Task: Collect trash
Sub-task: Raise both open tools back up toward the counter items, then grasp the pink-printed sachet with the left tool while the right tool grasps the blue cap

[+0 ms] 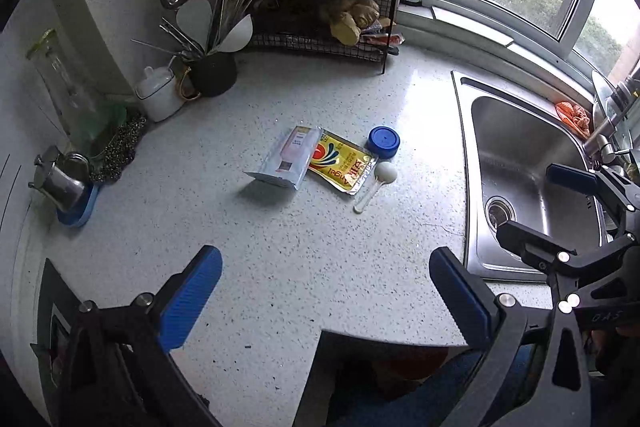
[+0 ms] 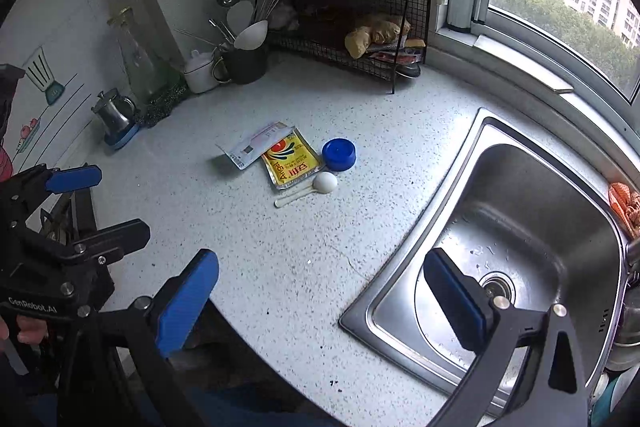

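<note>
Both the left gripper [image 1: 326, 297] and right gripper [image 2: 322, 301] hang above the speckled counter [image 1: 280, 259] with jaws spread wide and empty. Mid-counter, left of the sink [image 2: 520, 227], lie the trash: white packet [image 1: 286, 159], yellow packet [image 1: 342, 163], blue cap [image 1: 384, 142] and white spoon [image 1: 380, 179], clustered and touching.

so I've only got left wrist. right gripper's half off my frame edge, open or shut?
Observer: Open and empty. The right gripper hangs with one pad over the sink, the other over the counter.
Operator: anything in the near half of the basin? it's blocked for me.
Observer: Only water drops beside the drain.
Operator: and the wall far left?
Observer: A blender sticker is on it, above the steel pot.
</note>
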`<action>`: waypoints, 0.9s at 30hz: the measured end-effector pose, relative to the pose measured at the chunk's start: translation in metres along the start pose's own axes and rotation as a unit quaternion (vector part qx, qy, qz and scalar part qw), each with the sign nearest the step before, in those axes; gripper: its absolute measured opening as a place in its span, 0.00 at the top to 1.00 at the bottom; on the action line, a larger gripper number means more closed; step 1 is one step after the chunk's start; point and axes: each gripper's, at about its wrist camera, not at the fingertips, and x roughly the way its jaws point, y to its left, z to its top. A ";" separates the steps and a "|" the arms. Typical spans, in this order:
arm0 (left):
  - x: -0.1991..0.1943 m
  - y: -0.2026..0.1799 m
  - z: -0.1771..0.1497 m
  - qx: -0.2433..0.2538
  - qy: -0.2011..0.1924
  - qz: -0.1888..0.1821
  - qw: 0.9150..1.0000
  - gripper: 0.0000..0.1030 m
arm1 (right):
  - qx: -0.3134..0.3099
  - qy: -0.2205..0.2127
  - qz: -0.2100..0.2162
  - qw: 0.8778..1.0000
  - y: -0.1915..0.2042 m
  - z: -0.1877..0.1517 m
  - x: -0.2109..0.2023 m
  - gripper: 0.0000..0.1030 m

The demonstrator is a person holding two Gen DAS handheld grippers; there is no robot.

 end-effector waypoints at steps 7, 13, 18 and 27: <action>0.036 0.028 0.031 0.002 0.024 -0.001 1.000 0.00 | -0.007 0.019 -0.006 1.000 0.000 0.037 0.040 0.01; 0.070 0.050 0.039 -0.013 0.062 -0.007 0.998 0.00 | -0.024 0.048 -0.021 0.998 -0.001 0.056 0.075 0.01; 0.087 0.061 0.048 -0.019 0.081 -0.008 0.996 0.00 | -0.024 0.066 -0.021 0.997 -0.004 0.069 0.104 0.01; 0.126 0.079 0.058 -0.031 0.125 -0.015 0.992 0.00 | -0.013 0.115 -0.033 0.993 -0.020 0.086 0.163 0.17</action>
